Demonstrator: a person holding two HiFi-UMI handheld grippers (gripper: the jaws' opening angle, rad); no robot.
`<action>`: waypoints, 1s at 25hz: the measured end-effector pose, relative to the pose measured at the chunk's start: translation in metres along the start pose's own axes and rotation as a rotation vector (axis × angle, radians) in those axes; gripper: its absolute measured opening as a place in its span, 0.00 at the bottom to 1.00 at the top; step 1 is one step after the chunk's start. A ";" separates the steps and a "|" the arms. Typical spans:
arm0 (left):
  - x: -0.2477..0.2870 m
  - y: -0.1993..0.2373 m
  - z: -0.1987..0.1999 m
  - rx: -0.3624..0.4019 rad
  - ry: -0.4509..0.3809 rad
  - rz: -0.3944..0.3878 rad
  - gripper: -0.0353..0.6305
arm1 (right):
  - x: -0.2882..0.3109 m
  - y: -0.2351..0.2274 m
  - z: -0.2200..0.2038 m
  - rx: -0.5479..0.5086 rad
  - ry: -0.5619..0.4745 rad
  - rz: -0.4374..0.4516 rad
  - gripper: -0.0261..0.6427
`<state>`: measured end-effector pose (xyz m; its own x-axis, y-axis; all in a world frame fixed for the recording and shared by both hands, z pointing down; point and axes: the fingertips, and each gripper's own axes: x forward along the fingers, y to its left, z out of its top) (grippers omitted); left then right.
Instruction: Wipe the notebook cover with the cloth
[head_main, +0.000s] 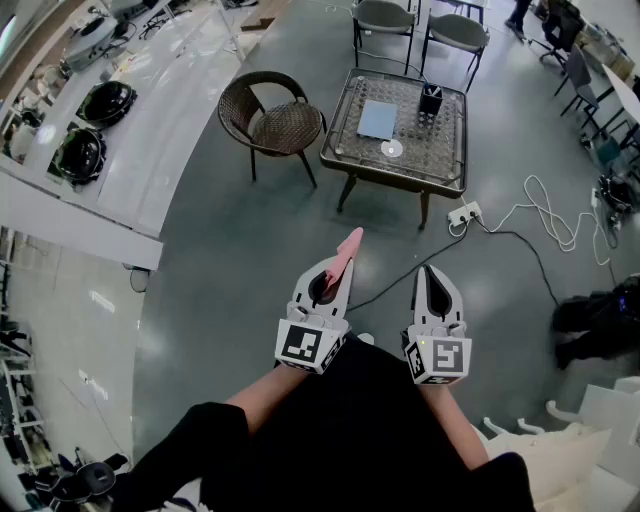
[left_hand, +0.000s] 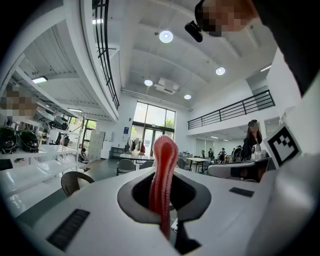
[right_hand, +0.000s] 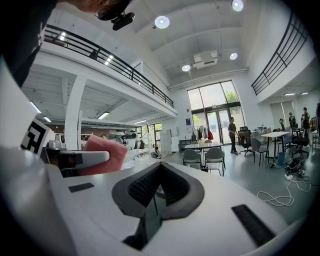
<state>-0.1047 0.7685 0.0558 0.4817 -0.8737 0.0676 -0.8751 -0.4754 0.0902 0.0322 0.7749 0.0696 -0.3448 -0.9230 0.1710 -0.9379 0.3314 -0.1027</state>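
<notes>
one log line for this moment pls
pre-wipe | left gripper: shut on cloth | right gripper: shut, empty | notebook: on table, untouched

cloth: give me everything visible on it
The cloth is pink-red with a ribbed, nubby weave and looks soft. It is folded into a narrow strip and pinched between the shut jaws of the left gripper, its free end sticking out past the tips. Nothing else touches it. It is held over the floor, well short of the notebook on the glass-topped table.
</notes>
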 end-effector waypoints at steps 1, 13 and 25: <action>0.001 -0.001 -0.001 0.000 -0.001 0.001 0.08 | 0.000 -0.002 -0.001 0.000 0.002 -0.001 0.08; 0.029 0.020 -0.015 -0.011 0.035 0.011 0.08 | 0.015 -0.033 -0.015 0.097 -0.057 0.010 0.08; 0.160 0.117 -0.021 -0.086 0.064 -0.071 0.08 | 0.171 -0.044 -0.003 0.009 0.039 0.001 0.08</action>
<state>-0.1288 0.5754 0.0984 0.5470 -0.8284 0.1208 -0.8326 -0.5234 0.1814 0.0143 0.6033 0.1058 -0.3475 -0.9141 0.2089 -0.9371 0.3307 -0.1119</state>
